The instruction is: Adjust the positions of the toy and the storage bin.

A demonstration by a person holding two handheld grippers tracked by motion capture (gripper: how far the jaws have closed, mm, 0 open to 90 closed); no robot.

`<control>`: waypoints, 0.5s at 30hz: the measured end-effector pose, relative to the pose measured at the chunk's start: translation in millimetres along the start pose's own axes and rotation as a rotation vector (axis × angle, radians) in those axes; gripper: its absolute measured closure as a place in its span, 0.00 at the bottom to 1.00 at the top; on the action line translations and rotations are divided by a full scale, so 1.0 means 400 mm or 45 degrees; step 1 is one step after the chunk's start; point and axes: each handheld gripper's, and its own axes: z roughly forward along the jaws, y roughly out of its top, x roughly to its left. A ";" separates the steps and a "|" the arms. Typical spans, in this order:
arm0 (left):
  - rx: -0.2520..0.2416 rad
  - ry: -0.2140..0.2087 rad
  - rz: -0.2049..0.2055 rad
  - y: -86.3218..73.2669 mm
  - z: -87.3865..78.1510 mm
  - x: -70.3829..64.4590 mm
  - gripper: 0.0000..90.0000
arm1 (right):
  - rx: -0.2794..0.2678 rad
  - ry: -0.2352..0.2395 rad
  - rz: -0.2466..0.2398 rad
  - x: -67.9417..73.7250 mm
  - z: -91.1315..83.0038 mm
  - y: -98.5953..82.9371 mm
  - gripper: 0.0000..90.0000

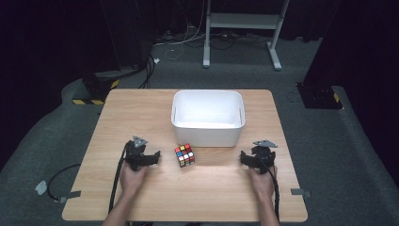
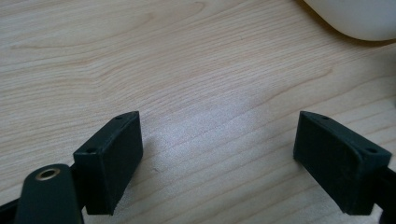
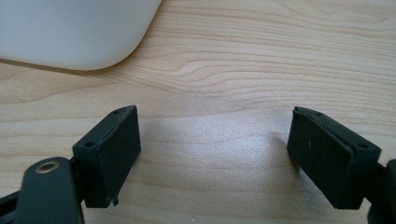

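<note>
A multicoloured puzzle cube [image 1: 185, 155] sits near the middle of the light wooden table [image 1: 141, 113], just before a white rectangular plastic tub [image 1: 208, 134]. The left gripper [image 1: 156, 154] and right gripper [image 1: 243, 155], jaws spread and empty, flank it, probably resting on the wood.

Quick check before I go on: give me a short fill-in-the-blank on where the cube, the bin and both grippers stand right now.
1. The puzzle cube lies on the table just in front of the white ____.
2. The cube sits nearer the ____ gripper.
3. The jaws of the left gripper and the right gripper are both ____.
4. Inside, the bin looks ____.

Missing words: bin; left; open; empty
</note>
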 end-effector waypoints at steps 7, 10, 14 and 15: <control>-0.001 -0.008 0.000 0.000 0.000 0.001 0.17 | -0.001 0.001 -0.001 0.000 0.000 0.000 0.19; -0.002 -0.017 0.008 -0.001 -0.001 0.003 0.17 | -0.001 0.001 0.004 0.000 0.000 0.000 0.20; 0.002 -0.018 0.013 -0.001 -0.001 0.003 0.17 | -0.003 0.001 0.004 0.000 0.000 0.000 0.21; 0.003 -0.020 0.008 -0.001 -0.001 0.001 0.16 | -0.003 0.001 0.004 0.000 0.000 0.000 0.21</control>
